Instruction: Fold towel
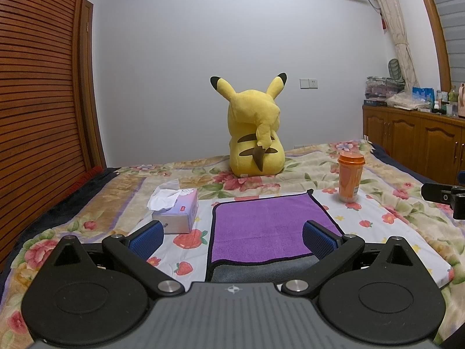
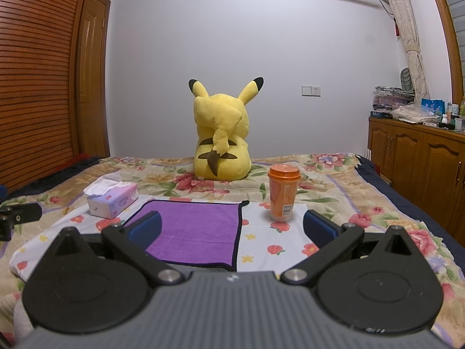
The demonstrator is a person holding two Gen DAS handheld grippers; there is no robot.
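A purple towel [image 1: 261,226] with a black hem lies flat on the flowered bedspread, folded over with its grey underside showing at the near edge [image 1: 261,272]. It also shows in the right wrist view [image 2: 197,226]. My left gripper [image 1: 232,240] is open and empty, held above the towel's near edge, its blue pads [image 1: 146,237] spread wide. My right gripper [image 2: 232,229] is open and empty, above the towel's near right corner. The right gripper's body shows at the right edge of the left view [image 1: 444,197].
A tissue box [image 1: 177,209] lies left of the towel. An orange lidded cup [image 1: 350,177] stands to its right. A yellow Pikachu plush [image 1: 255,133] sits behind it. A wooden wardrobe [image 1: 37,101] is at left, a cluttered wooden cabinet [image 1: 412,139] at right.
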